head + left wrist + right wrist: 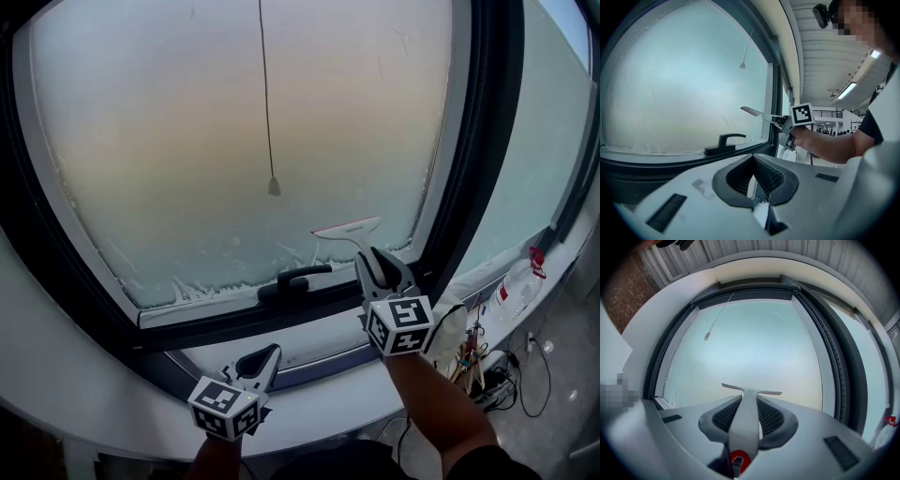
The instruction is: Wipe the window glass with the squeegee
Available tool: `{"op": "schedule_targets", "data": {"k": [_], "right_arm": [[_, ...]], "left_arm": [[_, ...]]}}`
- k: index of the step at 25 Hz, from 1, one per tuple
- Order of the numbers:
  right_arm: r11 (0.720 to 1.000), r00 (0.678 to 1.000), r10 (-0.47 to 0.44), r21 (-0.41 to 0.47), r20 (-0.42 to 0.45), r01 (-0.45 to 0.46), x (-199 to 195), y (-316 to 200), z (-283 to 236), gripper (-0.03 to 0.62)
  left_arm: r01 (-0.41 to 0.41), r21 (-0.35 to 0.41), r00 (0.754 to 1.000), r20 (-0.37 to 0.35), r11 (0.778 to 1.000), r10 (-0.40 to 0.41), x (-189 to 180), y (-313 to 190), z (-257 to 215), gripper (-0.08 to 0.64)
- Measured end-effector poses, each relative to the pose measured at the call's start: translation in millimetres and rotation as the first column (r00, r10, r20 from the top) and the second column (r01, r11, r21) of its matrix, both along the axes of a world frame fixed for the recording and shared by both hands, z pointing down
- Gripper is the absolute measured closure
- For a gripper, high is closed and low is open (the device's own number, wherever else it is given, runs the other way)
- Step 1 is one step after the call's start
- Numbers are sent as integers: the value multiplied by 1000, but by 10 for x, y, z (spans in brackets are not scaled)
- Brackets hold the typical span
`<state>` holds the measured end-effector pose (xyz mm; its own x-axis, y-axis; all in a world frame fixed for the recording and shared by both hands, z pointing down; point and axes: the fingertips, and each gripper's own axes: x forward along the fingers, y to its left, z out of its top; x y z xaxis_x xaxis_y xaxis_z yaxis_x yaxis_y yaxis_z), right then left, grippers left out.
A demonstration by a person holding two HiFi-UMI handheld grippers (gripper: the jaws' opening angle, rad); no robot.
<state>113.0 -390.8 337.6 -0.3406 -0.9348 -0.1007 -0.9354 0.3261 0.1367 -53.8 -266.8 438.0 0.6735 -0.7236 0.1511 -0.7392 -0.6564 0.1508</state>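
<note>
The window glass [244,141] fills most of the scene, hazy all over, with pale streaky residue thickest along its bottom and left edges. Its dark frame [483,141] bounds the pane on the right.

The right tool [375,267] is clenched on the handle of the squeegee [349,234]. The blade lies roughly level in the pane's lower right corner, just above the bottom edge and to the right of the window handle [295,279]. Whether the rubber is actually touching the glass cannot be told for sure. The left tool [267,356] hangs low over the sill [309,398], its jaws drawn together on nothing.

To do this stroke well, the blade probably wants to sit flat against the glass along its full width, tilted slightly so that only the rubber edge drags. The pull should be one steady pass with even pressure. Each pass should overlap the last and run close to the frame, where residue collects. The handle and the weighted cord [273,186] hanging mid-pane both look likely to snag the blade, so it should steer around them.

No brand or legible writing shows anywhere — the cubes on the tools bear only square markers.
</note>
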Motion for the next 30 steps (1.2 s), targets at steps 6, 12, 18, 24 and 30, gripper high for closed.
{"op": "schedule_targets", "data": {"k": [6,12,18,24,30], "right_arm": [[998,1000,23,-59,7,-22,-33,14,345,508],[993,999,45,-114,10,-44,-85,20,689,508],[987,999,44,-156,9,-42,-101,25,883,508],[990,999,24,-140,27,-20,-70,11,834,508],[992,999,-33,-119,18,35,10,47,796,508]], "left_arm": [[-13,3,999,42,1000,13,-119,129,138,560],[-22,0,998,54,1000,22,-225,246,233,560],[-4,-8,998,56,1000,5,-267,294,247,560],[33,7,999,36,999,-33,-243,179,146,560],[100,9,995,14,995,-100,-95,42,183,560]]}}
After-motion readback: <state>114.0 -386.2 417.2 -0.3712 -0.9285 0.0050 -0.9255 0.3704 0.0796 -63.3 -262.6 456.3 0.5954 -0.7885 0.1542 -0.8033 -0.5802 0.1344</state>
